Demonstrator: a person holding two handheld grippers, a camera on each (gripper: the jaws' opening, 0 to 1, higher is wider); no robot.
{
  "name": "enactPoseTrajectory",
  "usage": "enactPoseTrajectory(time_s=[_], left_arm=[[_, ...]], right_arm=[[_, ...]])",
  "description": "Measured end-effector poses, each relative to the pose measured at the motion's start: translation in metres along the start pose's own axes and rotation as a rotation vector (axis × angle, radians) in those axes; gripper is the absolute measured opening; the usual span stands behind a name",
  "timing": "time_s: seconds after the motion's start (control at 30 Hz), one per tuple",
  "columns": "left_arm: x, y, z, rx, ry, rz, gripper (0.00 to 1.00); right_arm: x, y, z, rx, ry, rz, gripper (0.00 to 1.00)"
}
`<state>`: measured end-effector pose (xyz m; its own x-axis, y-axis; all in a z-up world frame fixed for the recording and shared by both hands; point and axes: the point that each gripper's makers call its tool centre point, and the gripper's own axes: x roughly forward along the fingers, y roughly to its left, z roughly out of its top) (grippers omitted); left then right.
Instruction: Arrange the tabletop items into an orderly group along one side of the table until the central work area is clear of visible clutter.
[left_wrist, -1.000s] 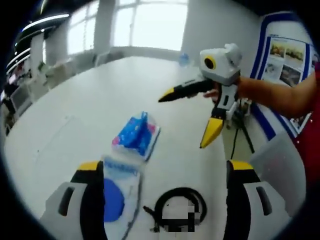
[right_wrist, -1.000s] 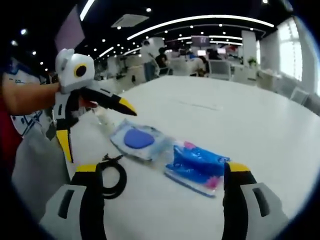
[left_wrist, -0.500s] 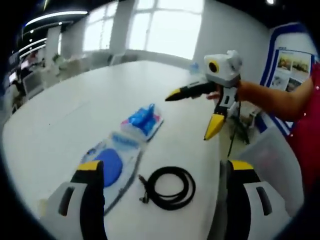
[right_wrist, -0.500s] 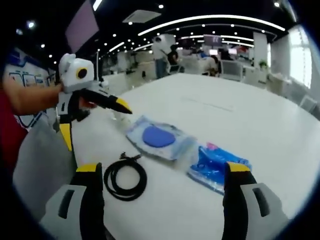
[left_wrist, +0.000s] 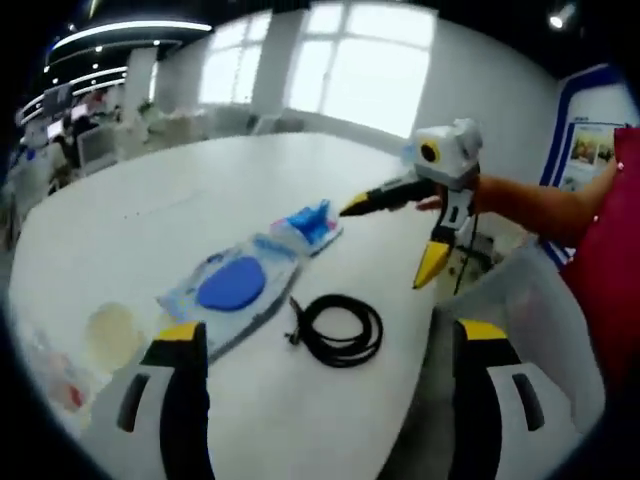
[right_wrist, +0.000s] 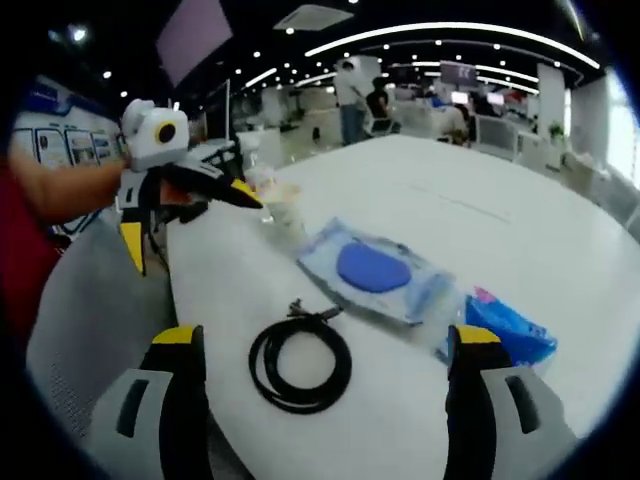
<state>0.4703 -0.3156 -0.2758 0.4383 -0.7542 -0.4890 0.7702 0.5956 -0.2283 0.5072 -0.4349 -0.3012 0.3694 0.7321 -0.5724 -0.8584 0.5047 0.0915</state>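
On the white table (left_wrist: 150, 210) lie a coiled black cable (left_wrist: 340, 330), a clear packet holding a blue disc (left_wrist: 232, 285) and a blue packet (left_wrist: 312, 222), all in a row. My left gripper (left_wrist: 330, 332) is open, held above and short of the cable. The right gripper (left_wrist: 392, 242) hangs open over the table's edge beside the blue packet. In the right gripper view the cable (right_wrist: 300, 360) lies just ahead of my open right gripper (right_wrist: 325, 338), with the disc packet (right_wrist: 372, 270) and blue packet (right_wrist: 510, 335) beyond. The left gripper (right_wrist: 190, 230) is open there too.
A pale round item (left_wrist: 110, 330) and a small red-marked thing (left_wrist: 60, 385) lie at the table's near left. Clear plastic pieces (right_wrist: 275, 200) stand by the table's edge. A grey chair (left_wrist: 520, 310) stands close to the table. Desks and people fill the far room.
Both cameras have drawn back and swung, so the cable and packets look farther off. The pale round item has come into the left gripper view. The things on the table have not moved.
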Motion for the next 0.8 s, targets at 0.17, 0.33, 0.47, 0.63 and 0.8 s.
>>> enactPoseTrajectory(time_s=[0.17,0.33,0.47,0.63,0.8], left_arm=[[-0.024,0.006,-0.011,-0.026,-0.017,0.044,0.99],[-0.043,0.01,-0.014,-0.057,-0.063,0.089,0.99],[-0.047,0.006,-0.015,-0.088,-0.115,0.105,0.99],[-0.042,0.003,-0.018,-0.096,-0.112,0.101,0.98],[-0.035,0.003,-0.018,-0.093,-0.1,0.085,0.98]], right_arm=[[0.01,0.015,-0.001,-0.016,0.018,0.034,0.99],[0.021,0.025,-0.008,-0.014,0.035,0.061,0.99],[0.026,0.026,-0.014,0.0,0.047,0.069,0.99],[0.028,0.026,-0.018,0.01,0.06,0.072,0.99],[0.029,0.02,-0.021,0.019,0.067,0.065,0.97]])
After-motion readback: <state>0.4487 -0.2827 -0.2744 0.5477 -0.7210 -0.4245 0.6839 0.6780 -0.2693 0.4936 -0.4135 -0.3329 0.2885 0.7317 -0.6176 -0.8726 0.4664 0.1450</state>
